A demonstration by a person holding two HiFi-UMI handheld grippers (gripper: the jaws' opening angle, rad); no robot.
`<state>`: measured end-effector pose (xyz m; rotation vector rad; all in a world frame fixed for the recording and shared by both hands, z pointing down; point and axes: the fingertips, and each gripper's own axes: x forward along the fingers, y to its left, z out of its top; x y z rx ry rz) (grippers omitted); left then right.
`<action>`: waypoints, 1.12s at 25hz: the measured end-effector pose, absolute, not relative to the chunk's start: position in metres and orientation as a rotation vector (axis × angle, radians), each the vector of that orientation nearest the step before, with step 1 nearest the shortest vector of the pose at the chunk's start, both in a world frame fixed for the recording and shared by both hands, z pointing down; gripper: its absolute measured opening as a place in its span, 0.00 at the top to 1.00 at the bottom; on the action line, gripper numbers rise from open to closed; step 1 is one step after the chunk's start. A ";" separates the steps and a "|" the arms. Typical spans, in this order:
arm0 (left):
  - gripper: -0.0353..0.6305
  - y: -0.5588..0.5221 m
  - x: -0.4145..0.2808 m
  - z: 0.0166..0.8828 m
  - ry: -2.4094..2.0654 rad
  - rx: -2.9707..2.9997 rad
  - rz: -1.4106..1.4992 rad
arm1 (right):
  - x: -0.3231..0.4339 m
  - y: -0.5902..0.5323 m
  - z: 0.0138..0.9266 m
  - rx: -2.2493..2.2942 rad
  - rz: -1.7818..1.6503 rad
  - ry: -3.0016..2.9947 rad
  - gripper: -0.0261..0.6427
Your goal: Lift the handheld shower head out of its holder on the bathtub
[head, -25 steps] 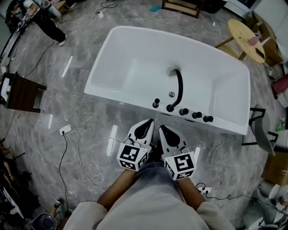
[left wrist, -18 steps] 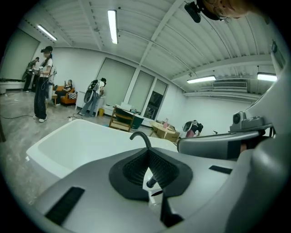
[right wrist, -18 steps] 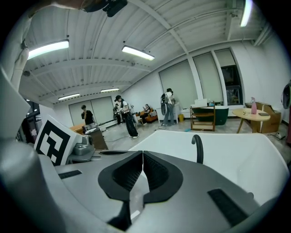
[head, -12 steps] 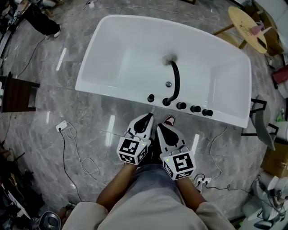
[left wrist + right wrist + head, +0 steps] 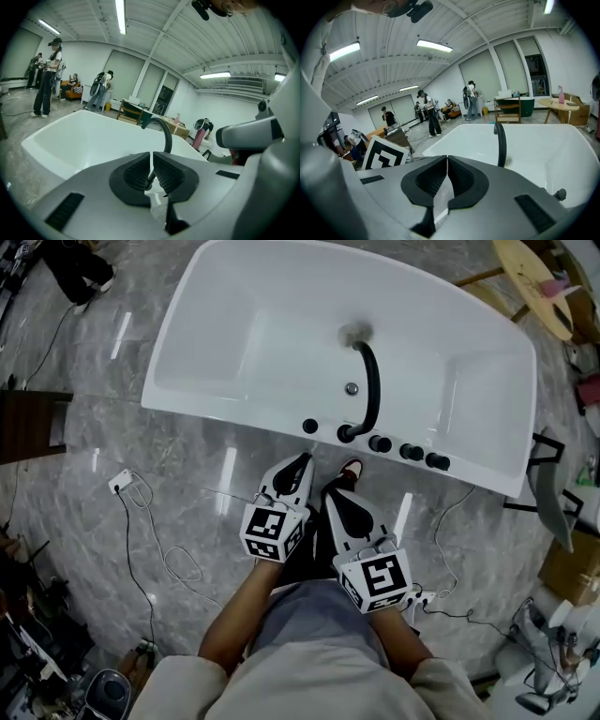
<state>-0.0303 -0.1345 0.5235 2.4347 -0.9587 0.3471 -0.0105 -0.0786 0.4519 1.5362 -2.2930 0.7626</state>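
Observation:
A white bathtub (image 5: 234, 362) lies across the top of the head view. A black curved spout (image 5: 368, 390) arches over its basin from the near rim. Beside it a row of black fittings (image 5: 410, 452) stands on that rim; I cannot tell which one holds the shower head. My left gripper (image 5: 300, 463) and right gripper (image 5: 331, 497) hover side by side over the floor, short of the rim, both shut and empty. The left gripper (image 5: 151, 161) has the spout (image 5: 162, 129) straight beyond its jaws. The right gripper (image 5: 446, 169) sees the spout (image 5: 501, 140) and one knob (image 5: 560, 193) to its right.
A shoe (image 5: 351, 468) rests on the grey marble floor between the grippers and the tub. A power strip and cables (image 5: 122, 482) lie at the left, a dark chair (image 5: 28, 423) further left. A round wooden table (image 5: 539, 273) and a chair (image 5: 553, 507) stand right. People (image 5: 47, 77) stand beyond the tub.
Both grippers have sunk lower in front of the tub and stay shut. The tub's near rim and fittings now sit closer to them in the head view.

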 end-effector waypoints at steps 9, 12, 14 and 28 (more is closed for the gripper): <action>0.90 -0.150 -0.027 0.573 -0.987 2.368 0.390 | -0.005 -0.086 0.480 1.471 0.812 -2.287 0.93; 0.89 -0.154 -0.024 0.593 -0.996 2.341 0.414 | 0.001 -0.087 0.490 1.457 0.836 -2.281 0.93; 0.87 -0.158 -0.023 0.606 -1.006 2.319 0.432 | 0.005 -0.090 0.495 1.453 0.846 -2.277 0.93; 0.79 -0.174 -0.010 0.684 -1.042 2.246 0.564 | 0.023 -0.091 0.524 1.416 0.915 -2.249 0.93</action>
